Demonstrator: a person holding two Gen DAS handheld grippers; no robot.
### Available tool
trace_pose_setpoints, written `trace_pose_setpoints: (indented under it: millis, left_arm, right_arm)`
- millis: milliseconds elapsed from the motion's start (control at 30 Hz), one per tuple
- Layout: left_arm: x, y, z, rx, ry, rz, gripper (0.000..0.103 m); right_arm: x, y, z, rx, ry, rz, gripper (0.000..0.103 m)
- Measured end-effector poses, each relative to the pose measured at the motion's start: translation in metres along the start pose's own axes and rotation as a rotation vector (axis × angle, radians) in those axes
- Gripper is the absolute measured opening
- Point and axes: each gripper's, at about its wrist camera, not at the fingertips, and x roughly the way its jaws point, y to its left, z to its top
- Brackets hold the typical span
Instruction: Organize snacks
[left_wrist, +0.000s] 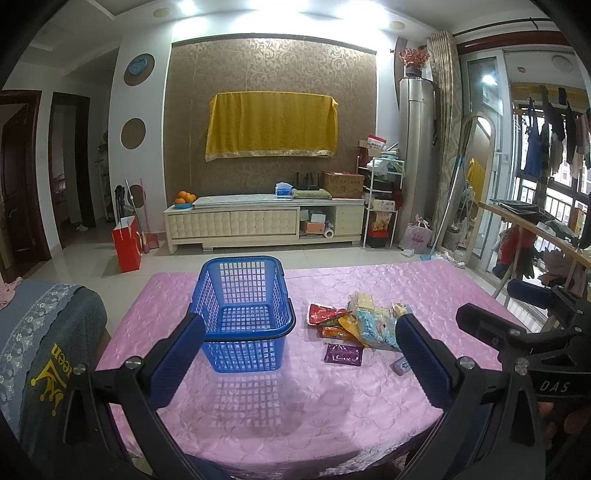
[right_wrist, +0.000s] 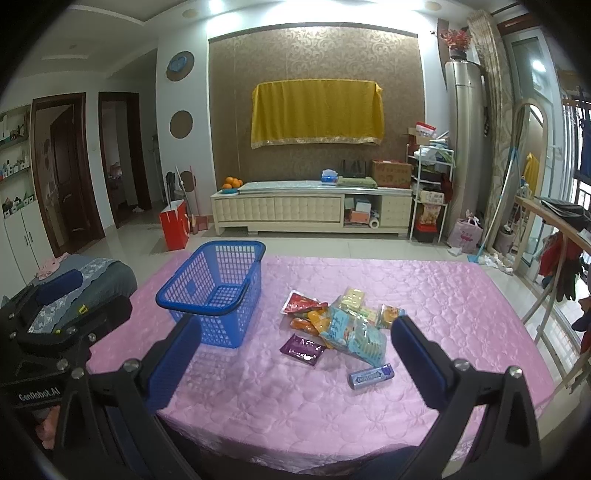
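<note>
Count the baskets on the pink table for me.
1. The blue basket stands empty on the pink table, left of the snack pile. No other basket shows in either wrist view.

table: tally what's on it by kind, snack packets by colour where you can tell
Basket, blue, empty: 1
Purple packet: 1
Blue gum pack: 1
Light blue bag: 1
Red packet: 1
Orange packets: at least 2
Yellow packets: at least 2; the pile overlaps, so the count is unsure
Total: at least 9, all on the pink cloth
</note>
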Motion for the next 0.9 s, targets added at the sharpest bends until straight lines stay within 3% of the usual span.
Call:
trace_pose_setpoints:
  millis: [900]
  left_arm:
    - [-0.0012,0.0005,-0.0012,-0.002,-0.006,0.008,0.102]
  right_arm:
    - [0.0025,-0.0011,-0.0033,-0.012,0.002,0.007,0.103]
